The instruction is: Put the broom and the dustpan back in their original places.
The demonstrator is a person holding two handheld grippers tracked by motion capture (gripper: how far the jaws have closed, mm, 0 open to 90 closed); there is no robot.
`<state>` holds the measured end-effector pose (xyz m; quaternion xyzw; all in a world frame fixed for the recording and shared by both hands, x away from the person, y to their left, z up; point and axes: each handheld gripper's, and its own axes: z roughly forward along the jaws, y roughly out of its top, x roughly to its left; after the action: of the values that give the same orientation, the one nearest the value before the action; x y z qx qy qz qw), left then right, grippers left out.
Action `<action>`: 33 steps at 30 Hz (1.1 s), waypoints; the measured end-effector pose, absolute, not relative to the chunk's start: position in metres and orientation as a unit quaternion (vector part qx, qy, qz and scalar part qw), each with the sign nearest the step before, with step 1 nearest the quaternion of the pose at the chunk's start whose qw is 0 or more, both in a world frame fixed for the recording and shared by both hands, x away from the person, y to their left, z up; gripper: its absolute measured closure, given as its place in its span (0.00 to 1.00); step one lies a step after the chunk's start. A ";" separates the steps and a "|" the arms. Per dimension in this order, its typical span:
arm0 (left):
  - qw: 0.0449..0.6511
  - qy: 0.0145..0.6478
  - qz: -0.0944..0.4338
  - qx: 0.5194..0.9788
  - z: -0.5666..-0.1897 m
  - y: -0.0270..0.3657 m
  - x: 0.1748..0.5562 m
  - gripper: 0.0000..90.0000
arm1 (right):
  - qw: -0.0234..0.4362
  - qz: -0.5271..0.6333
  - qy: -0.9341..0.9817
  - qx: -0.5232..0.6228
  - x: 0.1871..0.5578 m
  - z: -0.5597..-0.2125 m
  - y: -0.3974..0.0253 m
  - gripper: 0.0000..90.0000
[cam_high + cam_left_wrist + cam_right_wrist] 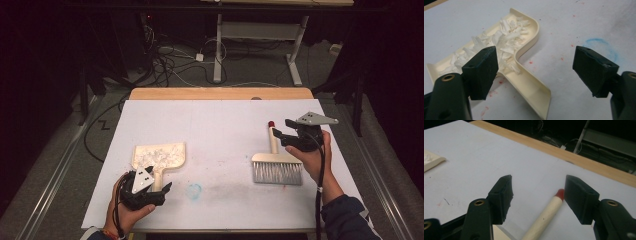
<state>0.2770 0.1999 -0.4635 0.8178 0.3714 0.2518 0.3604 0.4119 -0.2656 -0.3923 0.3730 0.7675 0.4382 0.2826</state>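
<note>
A cream dustpan (161, 156) lies at the left of the white sheet, holding a heap of white shreds (501, 40). Its handle (531, 90) runs toward me between the jaws of my left gripper (162, 189), which stands open just above it and touches nothing. At the right lies a hand brush (276, 167) with grey bristles and a cream handle (544, 217) tipped in red (560, 193). My right gripper (278, 132) is open over that handle, its jaws spread to either side of it, clear of the wood.
The white sheet (215, 125) covers a wooden table whose far edge (220, 93) shows beyond it. A faint blue ring mark (194, 190) and red specks stain the sheet near the front. Cables and a desk frame (260, 45) lie on the dark floor behind.
</note>
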 end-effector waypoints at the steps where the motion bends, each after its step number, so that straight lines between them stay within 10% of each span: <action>1: 0.361 0.371 0.251 0.818 -0.464 0.199 0.277 0.22 | 0.286 0.440 0.768 0.369 0.410 -0.391 -0.265 0.43; 33: 0.360 0.352 0.258 0.824 -0.463 0.195 0.273 0.23 | 0.322 0.489 0.755 0.294 0.356 -0.360 -0.241 0.31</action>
<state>0.2729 0.1953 -0.4631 0.8245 0.3523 0.2577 0.3602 0.3559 -0.2409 -0.3603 0.2942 0.7552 0.4891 0.3224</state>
